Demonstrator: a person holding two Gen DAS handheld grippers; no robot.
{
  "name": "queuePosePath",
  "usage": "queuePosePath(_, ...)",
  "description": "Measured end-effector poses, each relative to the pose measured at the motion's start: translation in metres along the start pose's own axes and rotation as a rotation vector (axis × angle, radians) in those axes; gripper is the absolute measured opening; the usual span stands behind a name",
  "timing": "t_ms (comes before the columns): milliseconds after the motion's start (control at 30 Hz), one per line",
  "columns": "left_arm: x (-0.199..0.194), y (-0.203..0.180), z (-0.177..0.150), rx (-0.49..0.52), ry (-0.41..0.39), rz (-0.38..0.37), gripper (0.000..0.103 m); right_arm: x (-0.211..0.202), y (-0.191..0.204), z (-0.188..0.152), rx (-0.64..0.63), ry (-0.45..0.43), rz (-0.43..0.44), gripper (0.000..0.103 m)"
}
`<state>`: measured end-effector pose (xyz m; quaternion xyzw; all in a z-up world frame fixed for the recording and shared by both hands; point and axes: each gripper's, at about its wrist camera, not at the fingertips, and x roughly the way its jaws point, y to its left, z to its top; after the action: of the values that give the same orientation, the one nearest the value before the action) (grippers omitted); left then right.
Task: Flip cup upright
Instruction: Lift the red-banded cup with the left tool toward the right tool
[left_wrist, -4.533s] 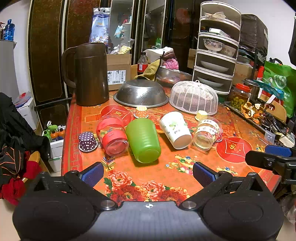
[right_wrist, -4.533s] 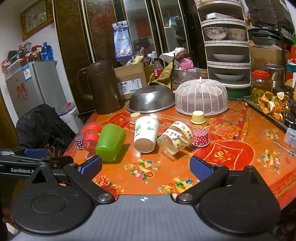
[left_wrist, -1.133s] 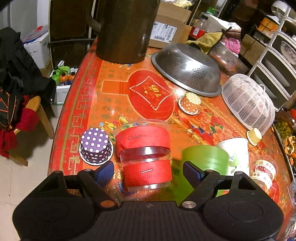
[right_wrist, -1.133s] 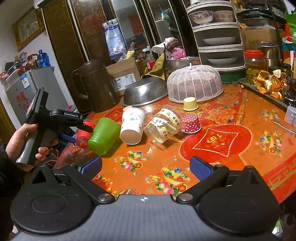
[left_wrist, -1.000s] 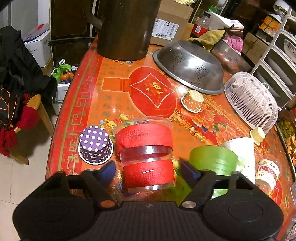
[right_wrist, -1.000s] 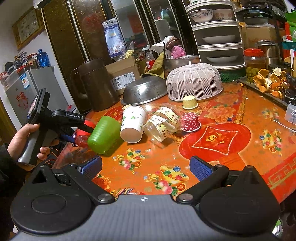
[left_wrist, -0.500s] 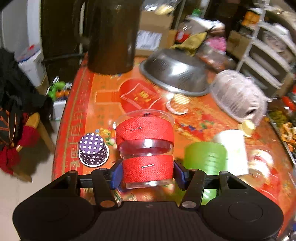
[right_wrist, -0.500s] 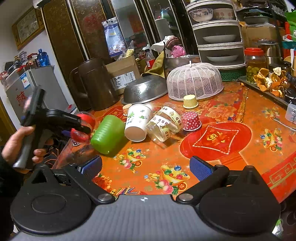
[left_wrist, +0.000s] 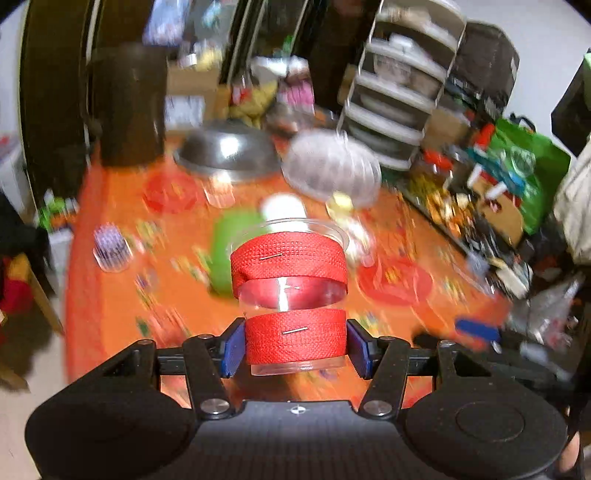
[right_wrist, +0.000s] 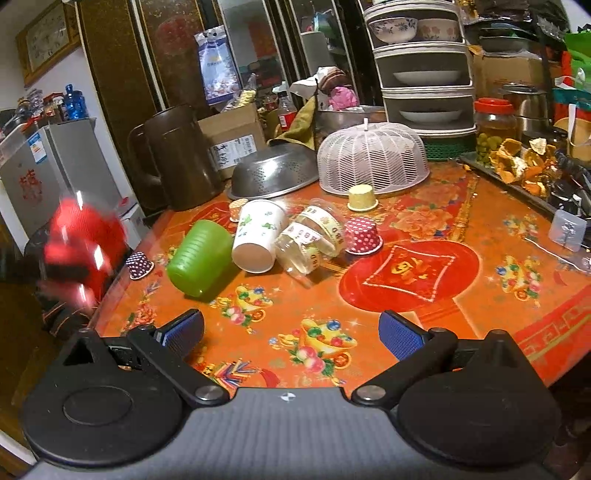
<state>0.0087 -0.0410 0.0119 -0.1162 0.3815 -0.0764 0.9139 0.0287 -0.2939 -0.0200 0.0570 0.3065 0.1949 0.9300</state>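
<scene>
Crowding the orange table (right_wrist: 424, 295): a green cup (right_wrist: 201, 258) on its side, a white paper cup (right_wrist: 258, 234) on its side touching it, a clear cup with yellow tape (right_wrist: 310, 242) also tipped over, and small cupcake liners upside down, a purple one (right_wrist: 139, 265) near the left edge, a red dotted one (right_wrist: 362, 230), a yellow one (right_wrist: 362, 197). Behind them sit an upturned steel colander (right_wrist: 275, 171), a white mesh food cover (right_wrist: 371, 158) and a dark brown jug (right_wrist: 179, 157).

Left tongs (left_wrist: 295, 349) are closed on the clear cup with red tape (left_wrist: 291, 295), blue pads pressing its lower red band from both sides, near the base. Cup is off the table, rim pointing away from the camera and upward. Right tongs (right_wrist: 291, 330) are spread wide with nothing between the pads, hovering over the near table edge.

Left view gives the grip sharp, but everything behind is motion-blurred; the green cup (left_wrist: 236, 251) shows only as a smear behind the held cup. Right view is sharp on the table, but the red-taped cup (right_wrist: 83, 243) is just a red blur at the far left, beyond the table edge; the left tongs can't be made out there.
</scene>
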Motion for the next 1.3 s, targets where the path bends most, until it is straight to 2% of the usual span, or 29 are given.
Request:
queuePosePath(167, 0.043, -0.002, -0.029, -0.093, 0.085, -0.004, 0.060, -0.001, -0.002, -0.002, 0.013, 0.019, -0.010, 0.102)
queuePosePath(367, 0.071, -0.009, -0.046, -0.091, 0.152, 0.002, 0.060, 0.005, -0.005, -0.005, 0.036, 0.072, -0.005, 0.102)
queuePosePath(533, 0.069, -0.014, -0.048, -0.067, 0.146, 0.011, 0.060, 0.014, -0.007, -0.004, 0.080, 0.136, 0.024, 0.102)
queuePosePath(667, 0.070, -0.012, -0.049, -0.074, 0.143, 0.006, 0.060, 0.025, -0.010, -0.002, 0.180, 0.230, 0.145, 0.102)
queuePosePath(767, 0.071, -0.011, -0.050, -0.083, 0.140, -0.001, 0.060, 0.029, -0.006, 0.002, 0.210, 0.263, 0.193, 0.102)
queuePosePath(1000, 0.069, -0.006, -0.052, -0.105, 0.133, -0.026, 0.060, 0.040, 0.016, 0.012, 0.172, 0.322, 0.179, 0.102)
queuePosePath(1200, 0.068, 0.003, -0.055, -0.131, 0.126, -0.067, 0.060, 0.048, 0.018, 0.013, 0.268, 0.377, 0.218, 0.102)
queuePosePath(1300, 0.067, 0.010, -0.058, -0.158, 0.117, -0.099, 0.060, 0.050, 0.023, 0.013, 0.275, 0.386, 0.193, 0.102)
